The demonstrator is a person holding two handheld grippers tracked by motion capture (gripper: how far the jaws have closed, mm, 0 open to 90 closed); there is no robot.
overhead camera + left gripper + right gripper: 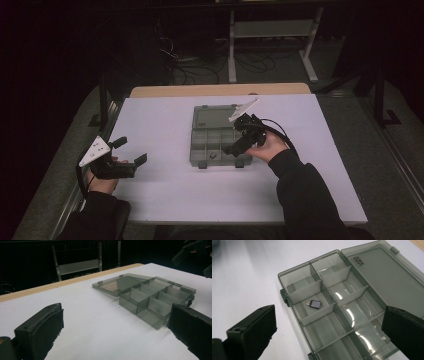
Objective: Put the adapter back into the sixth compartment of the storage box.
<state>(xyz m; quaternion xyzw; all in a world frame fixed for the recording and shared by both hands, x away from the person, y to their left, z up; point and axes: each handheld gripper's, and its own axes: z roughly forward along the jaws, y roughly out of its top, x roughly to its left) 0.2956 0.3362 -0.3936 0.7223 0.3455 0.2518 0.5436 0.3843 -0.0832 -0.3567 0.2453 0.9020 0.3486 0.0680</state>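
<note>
An open grey see-through compartment box (202, 145) lies mid-table, its lid (215, 117) folded flat toward the back. A small dark USB adapter (314, 304) rests in one compartment along the box's long wall; the high view shows it near the front edge (213, 156). My right gripper (239, 142) hovers over the box's right side, open and holding nothing; its jaws (328, 332) frame the compartments. My left gripper (131, 150) is open near the table's left edge, well away from the box (155, 300), with bare tabletop between its jaws (115, 335).
The white board (165, 190) covers a wooden table whose edge (220, 90) shows at the back. Behind it stand a metal shelf frame (272, 30) and floor cables (200, 60). A black stand (102, 100) is at the left.
</note>
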